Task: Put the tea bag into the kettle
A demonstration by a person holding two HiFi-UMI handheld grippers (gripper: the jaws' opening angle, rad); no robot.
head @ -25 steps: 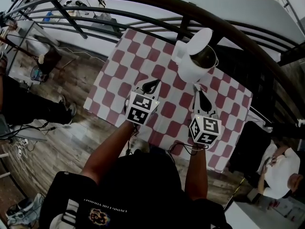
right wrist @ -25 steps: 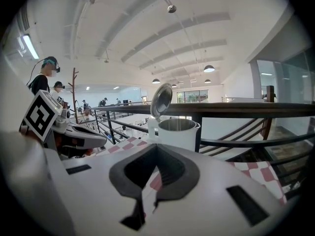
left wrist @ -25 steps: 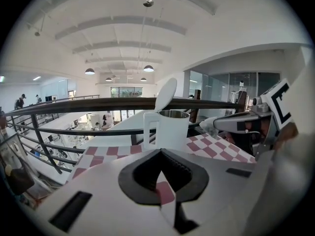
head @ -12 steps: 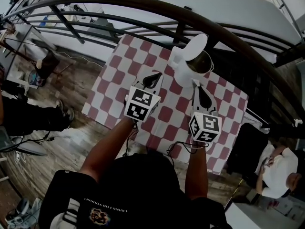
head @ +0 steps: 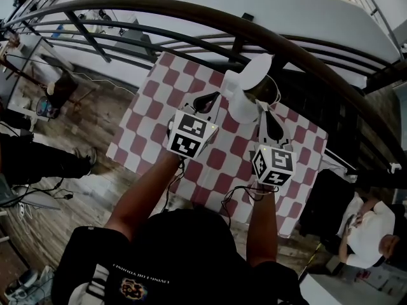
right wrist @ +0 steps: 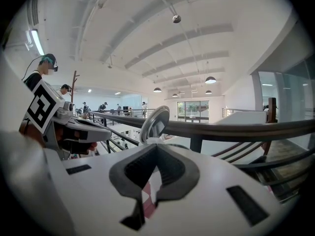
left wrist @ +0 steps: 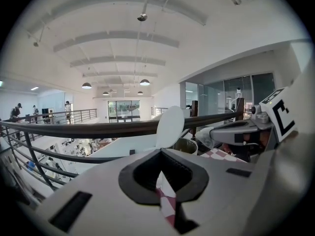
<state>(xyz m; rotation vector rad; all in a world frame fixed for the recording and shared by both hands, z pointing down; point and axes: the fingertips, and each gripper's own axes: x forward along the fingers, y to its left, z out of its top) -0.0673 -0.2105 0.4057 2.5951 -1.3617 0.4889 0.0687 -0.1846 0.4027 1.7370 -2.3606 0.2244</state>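
A white kettle point(head: 245, 97) stands at the far side of the red-and-white checked table point(head: 152, 122), its round lid point(head: 257, 68) tipped up and open. My left gripper point(head: 213, 96) hovers just left of the kettle's body, jaws together and empty. To the kettle's near right, my right gripper point(head: 262, 108) is also shut with nothing in it. In the left gripper view the kettle lid point(left wrist: 170, 126) and rim point(left wrist: 187, 145) rise beyond the closed left gripper point(left wrist: 160, 149). The right gripper view shows the lid point(right wrist: 154, 125) past the closed right gripper point(right wrist: 155, 143). No tea bag shows in any view.
A dark curved railing point(head: 267, 33) runs just behind the table, with a drop to a lower floor beyond. A person point(head: 372, 230) sits at the lower right, and cables lie on the wooden floor point(head: 82, 189) at the left.
Both grippers have risen and moved closer to the kettle, jaws staying shut. The kettle and table sit lower and closer in the head view.
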